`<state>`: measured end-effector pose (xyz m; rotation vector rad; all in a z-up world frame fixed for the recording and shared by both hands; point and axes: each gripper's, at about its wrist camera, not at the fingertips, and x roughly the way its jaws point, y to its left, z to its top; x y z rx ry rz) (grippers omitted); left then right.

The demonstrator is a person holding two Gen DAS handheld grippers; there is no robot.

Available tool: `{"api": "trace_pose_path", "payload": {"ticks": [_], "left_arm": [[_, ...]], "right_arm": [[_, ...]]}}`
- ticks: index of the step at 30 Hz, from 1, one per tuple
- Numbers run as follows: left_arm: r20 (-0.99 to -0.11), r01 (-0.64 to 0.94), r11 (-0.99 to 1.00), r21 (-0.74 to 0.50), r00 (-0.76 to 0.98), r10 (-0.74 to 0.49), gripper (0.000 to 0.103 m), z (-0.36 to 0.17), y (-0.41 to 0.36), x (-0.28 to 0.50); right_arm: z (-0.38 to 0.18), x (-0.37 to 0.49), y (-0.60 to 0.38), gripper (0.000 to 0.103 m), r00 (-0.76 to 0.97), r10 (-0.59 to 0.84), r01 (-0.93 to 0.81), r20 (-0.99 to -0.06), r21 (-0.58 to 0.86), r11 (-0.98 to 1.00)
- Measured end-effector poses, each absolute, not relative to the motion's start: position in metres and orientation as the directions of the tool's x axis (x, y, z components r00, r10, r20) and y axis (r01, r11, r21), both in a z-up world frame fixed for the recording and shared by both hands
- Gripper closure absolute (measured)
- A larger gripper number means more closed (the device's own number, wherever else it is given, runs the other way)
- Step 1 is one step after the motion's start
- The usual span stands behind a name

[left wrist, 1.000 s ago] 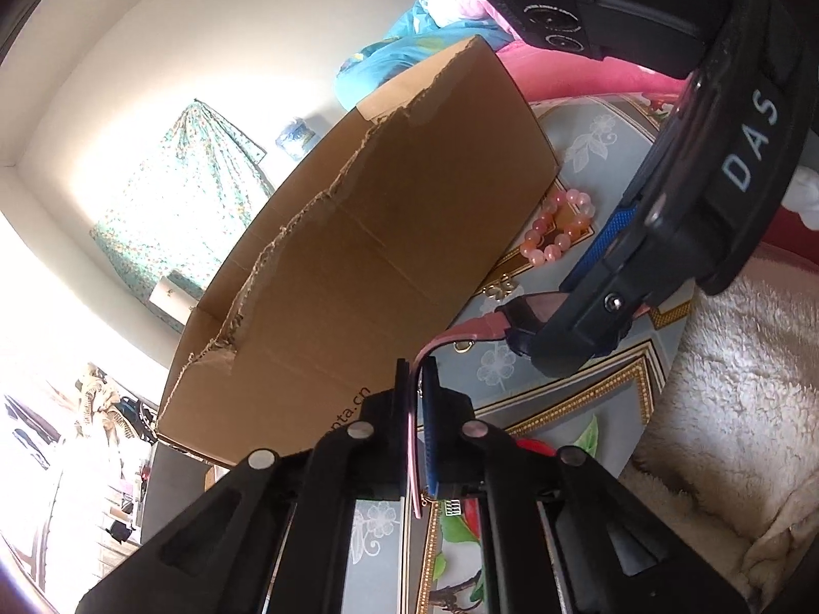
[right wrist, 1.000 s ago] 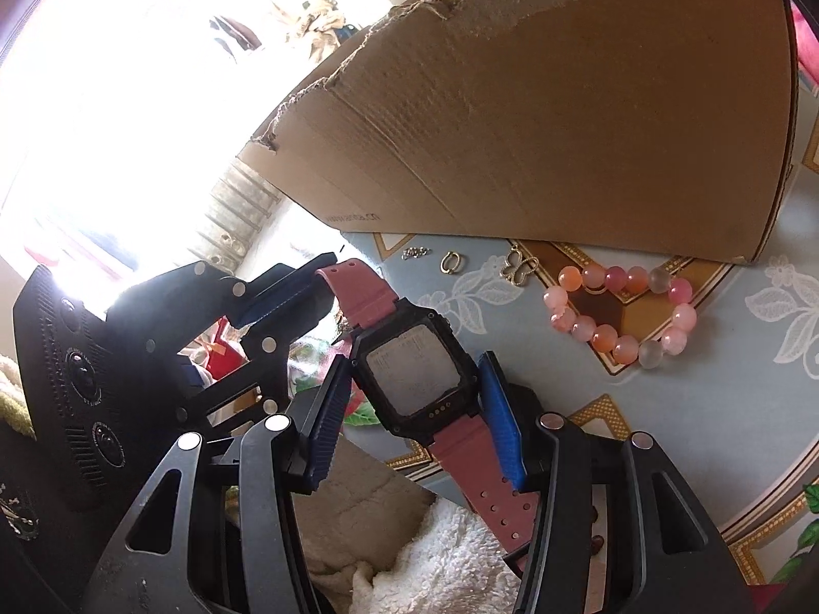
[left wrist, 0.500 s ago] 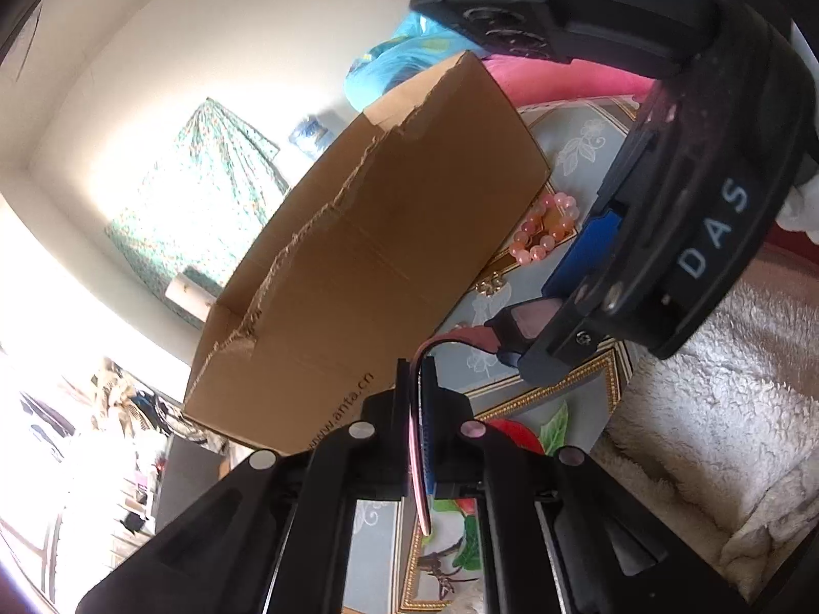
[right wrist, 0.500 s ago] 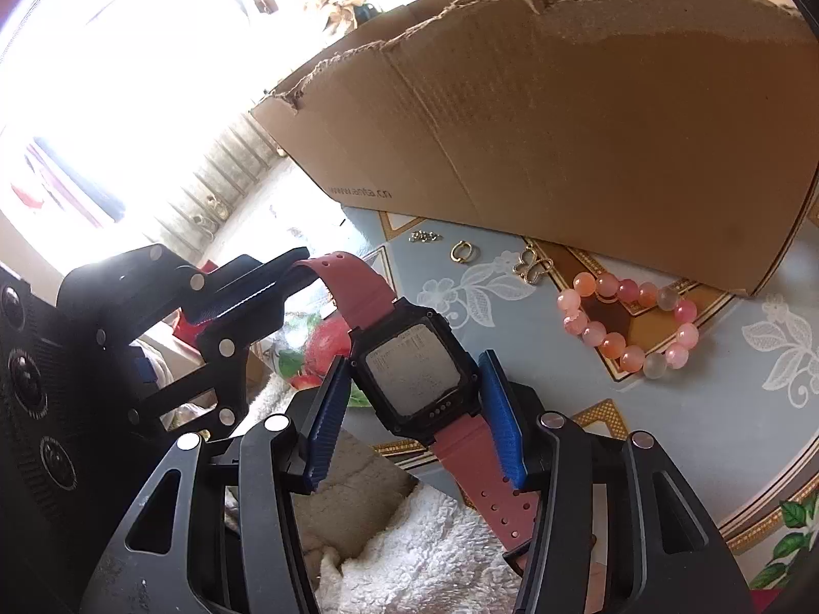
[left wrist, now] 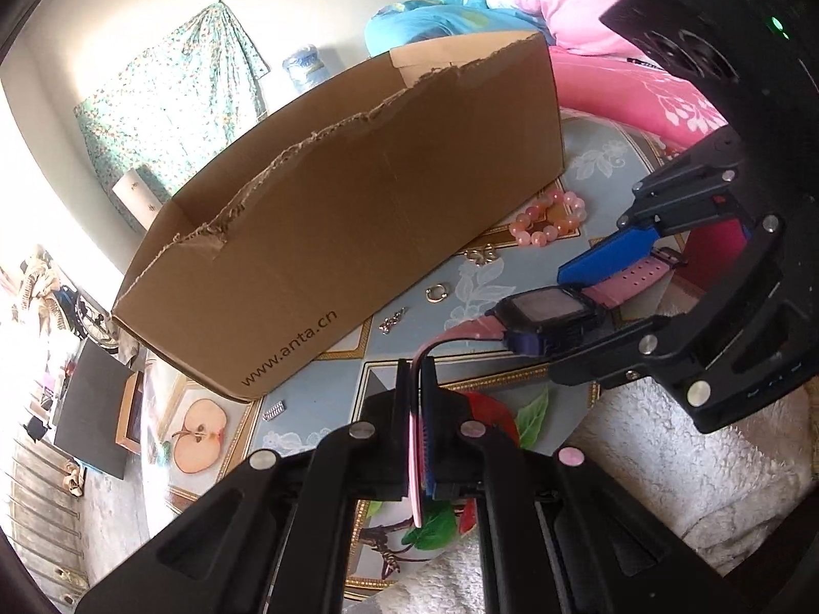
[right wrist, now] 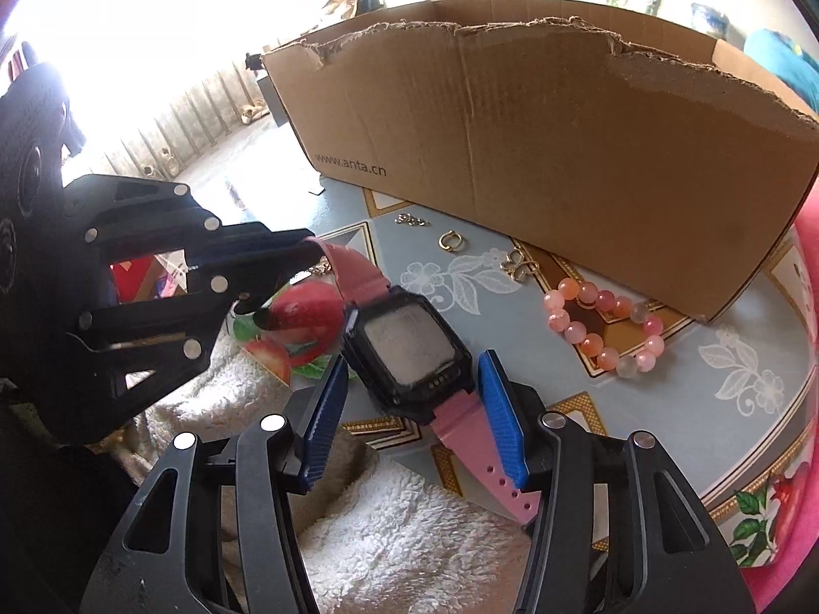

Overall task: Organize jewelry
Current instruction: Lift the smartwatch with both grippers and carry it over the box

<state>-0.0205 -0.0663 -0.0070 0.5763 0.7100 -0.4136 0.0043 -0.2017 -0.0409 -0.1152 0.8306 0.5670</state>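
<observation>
A pink-strapped digital watch with a black square case is held above the table between both grippers. My left gripper is shut on the end of one pink strap. My right gripper has its blue pads around the watch case; the right pad touches the case, the left stands slightly apart. The watch also shows in the left wrist view. A pink bead bracelet, a gold ring, a butterfly charm and a small chain lie on the table.
A torn open cardboard box marked www.anta.cn stands just behind the jewelry. The table has a blue floral cloth with fruit prints. A white fluffy towel lies at the near edge. Pink bedding is beyond the box.
Both grippers have tilted and moved with the watch; the box top is now visible and the views are more level. The right gripper's hold on the watch looks looser.
</observation>
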Motion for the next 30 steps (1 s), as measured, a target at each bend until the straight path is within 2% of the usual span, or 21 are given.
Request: {"api": "trace_pose_path", "payload": {"ticks": [5,9,14,16,19,30], "left_arm": [[-0.73,0.526,0.799,0.292,0.662,-0.169,0.1,-0.005,-0.06,-0.005],[-0.728,0.522,0.796,0.307,0.668,-0.157,0.1,-0.007,-0.064,0.0],[-0.721,0.514,0.793,0.327,0.678,-0.142,0.1,-0.007,-0.066,-0.003],[-0.714,0.509,0.794,0.333,0.686,-0.141,0.1,-0.006,-0.066,-0.004],[-0.702,0.511,0.789,0.34,0.697,-0.149,0.1,-0.001,-0.064,-0.006],[-0.588,0.5,0.775,0.387,0.781,-0.21,0.1,0.046,-0.061,-0.029]], "right_arm": [[-0.042,0.001,-0.205,0.054,0.583,0.358,-0.495,-0.729,0.031,0.868],[-0.045,-0.001,-0.21,0.058,0.614,0.314,-0.481,-0.724,-0.027,0.876],[-0.042,-0.006,-0.22,0.079,0.644,0.285,-0.446,-0.71,-0.045,0.894],[-0.042,-0.008,-0.223,0.092,0.662,0.268,-0.422,-0.7,-0.052,0.905],[-0.036,-0.012,-0.227,0.1,0.69,0.257,-0.394,-0.677,-0.053,0.918],[0.011,-0.039,-0.238,0.102,0.78,0.244,-0.317,-0.576,-0.029,0.948]]}}
